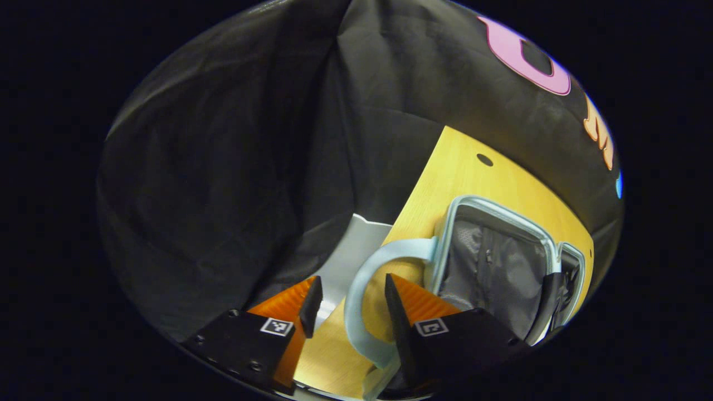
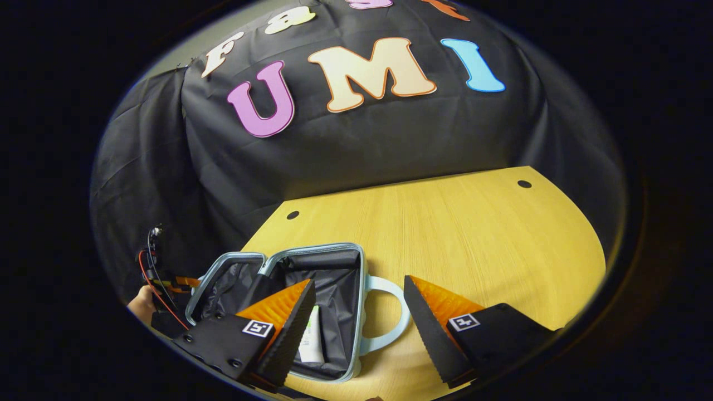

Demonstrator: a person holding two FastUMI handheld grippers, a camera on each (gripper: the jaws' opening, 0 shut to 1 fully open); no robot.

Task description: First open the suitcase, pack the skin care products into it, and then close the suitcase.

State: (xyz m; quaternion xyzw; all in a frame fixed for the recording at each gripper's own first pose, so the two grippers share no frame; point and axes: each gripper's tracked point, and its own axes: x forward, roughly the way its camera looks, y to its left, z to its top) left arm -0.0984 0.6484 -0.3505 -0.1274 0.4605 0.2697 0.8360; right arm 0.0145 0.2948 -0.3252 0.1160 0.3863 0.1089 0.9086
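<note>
On the yellow wooden table [image 2: 457, 234] the pale-blue hard-shell suitcase [image 2: 356, 289] lies open, a white skin-care tube [image 2: 313, 337] inside, just ahead-left of the right gripper [image 2: 359, 323], jaws released; left gripper [image 1: 350, 312], also released, straddles its looped handle [image 1: 362, 289].

Tube [image 2: 312, 340] in case [image 2: 334, 278] partly hidden behind right tool's finger [image 2: 278, 328]; lid [image 2: 228, 284] interior too dark to resolve.
</note>
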